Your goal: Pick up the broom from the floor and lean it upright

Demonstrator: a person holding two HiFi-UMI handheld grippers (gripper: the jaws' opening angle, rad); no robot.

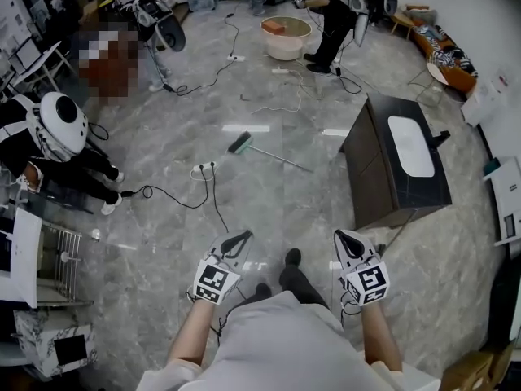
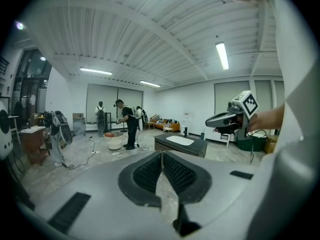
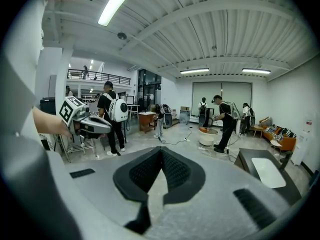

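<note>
The person is standing on the grey marble-patterned floor, holding a grey two-jaw left gripper and its twin, the right gripper, out in front at about the same height. Both are pointing slightly downward across the room. On each one the ribbed black pads are pressing together at the tips, with nothing between them.

The broom, with a green brush head and a thin metal handle, is lying flat on the floor well ahead of both grippers. Its head is sitting to the left and its handle is running off to the right toward a dark cabinet with a white inset sink top. A black power cable is snaking over the floor between the broom and the person's feet.

Farther back, a round beige tub is sitting on the floor. To the left, another person in black with a white rounded backpack is bending over.
</note>
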